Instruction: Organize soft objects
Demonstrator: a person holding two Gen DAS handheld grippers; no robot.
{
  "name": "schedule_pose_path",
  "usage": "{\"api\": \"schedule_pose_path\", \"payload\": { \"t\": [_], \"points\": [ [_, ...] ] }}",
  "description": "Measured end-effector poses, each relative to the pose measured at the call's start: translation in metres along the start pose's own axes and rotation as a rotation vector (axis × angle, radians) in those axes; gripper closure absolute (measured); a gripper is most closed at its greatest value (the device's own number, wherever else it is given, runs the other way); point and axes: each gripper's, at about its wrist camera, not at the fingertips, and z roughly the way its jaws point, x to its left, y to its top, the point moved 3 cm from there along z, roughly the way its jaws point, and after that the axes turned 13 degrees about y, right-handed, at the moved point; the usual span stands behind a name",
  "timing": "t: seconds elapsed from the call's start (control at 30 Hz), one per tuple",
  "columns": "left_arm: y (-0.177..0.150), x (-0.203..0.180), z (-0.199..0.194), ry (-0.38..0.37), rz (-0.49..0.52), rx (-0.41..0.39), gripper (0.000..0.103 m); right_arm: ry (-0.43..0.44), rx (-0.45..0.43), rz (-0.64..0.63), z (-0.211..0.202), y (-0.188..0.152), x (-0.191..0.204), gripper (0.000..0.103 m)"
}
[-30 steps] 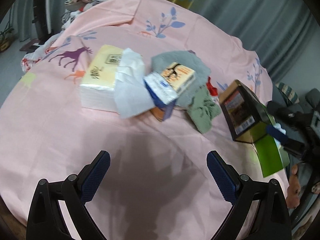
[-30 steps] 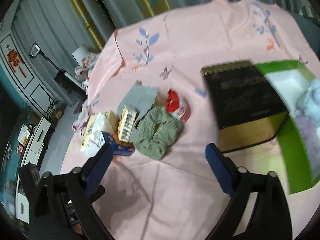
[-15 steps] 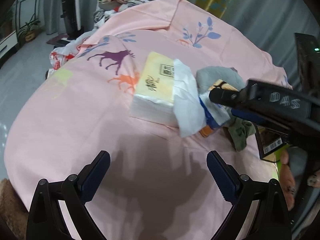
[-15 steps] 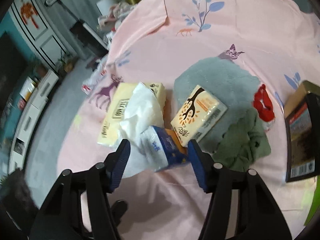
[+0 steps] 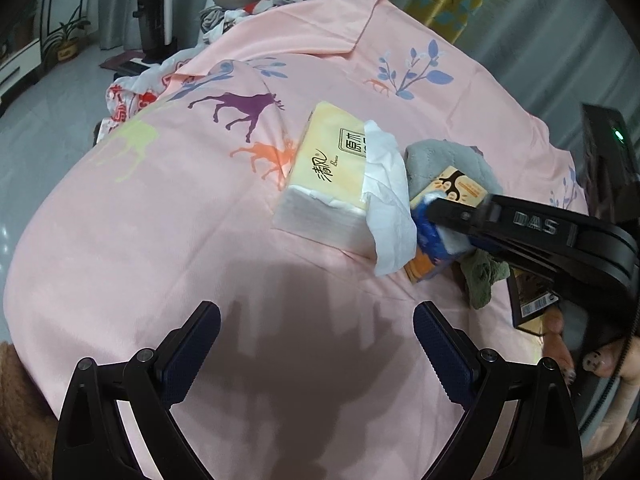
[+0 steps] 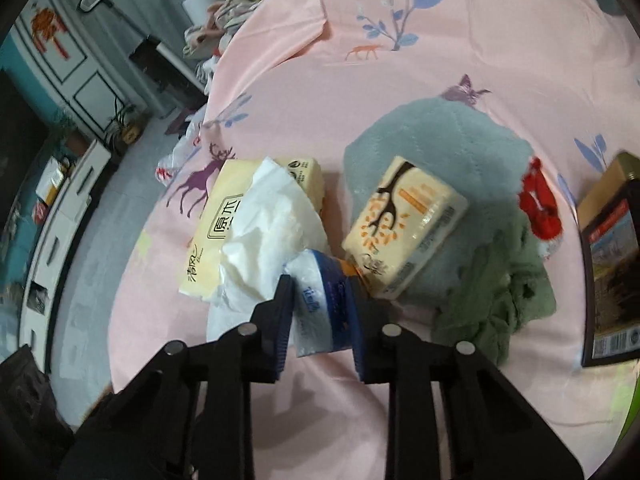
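1. Right gripper (image 6: 322, 312): fingers clamp the blue-and-white soft tissue pack (image 6: 320, 300), mid pink printed bedsheet (image 6: 400, 400), apparently touching the sheet.
2. Left gripper (image 5: 316, 344): fingers spread wide, empty, over the sheet's near edge.

surface: bed with pink sheet (image 5: 160, 240), deer and leaf prints | on it: yellow tissue pack (image 6: 224, 232) with a white tissue (image 6: 268, 236) pulled out | grey cloth (image 6: 436, 152) under a small cream tissue pack (image 6: 404, 224) | green knitted cloth (image 6: 500, 292) | red item (image 6: 538, 208) | dark box (image 6: 612, 264) at right edge
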Motion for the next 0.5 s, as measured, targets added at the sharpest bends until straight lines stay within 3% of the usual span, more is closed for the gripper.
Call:
{"api": "schedule_pose_path", "payload": {
  "t": [0.3,0.5],
  "points": [
    [-0.001,-0.002,-0.005,-0.022,0.007,0.001,0.006,0.277,-0.059,0.214,-0.063,-0.045,-0.029,0.079],
    [-0.008,-0.012,-0.004,-0.036,0.038,0.015,0.006,0.328,-0.030,0.371,-0.076,-0.089,-0.053,0.077]
  ]
}}
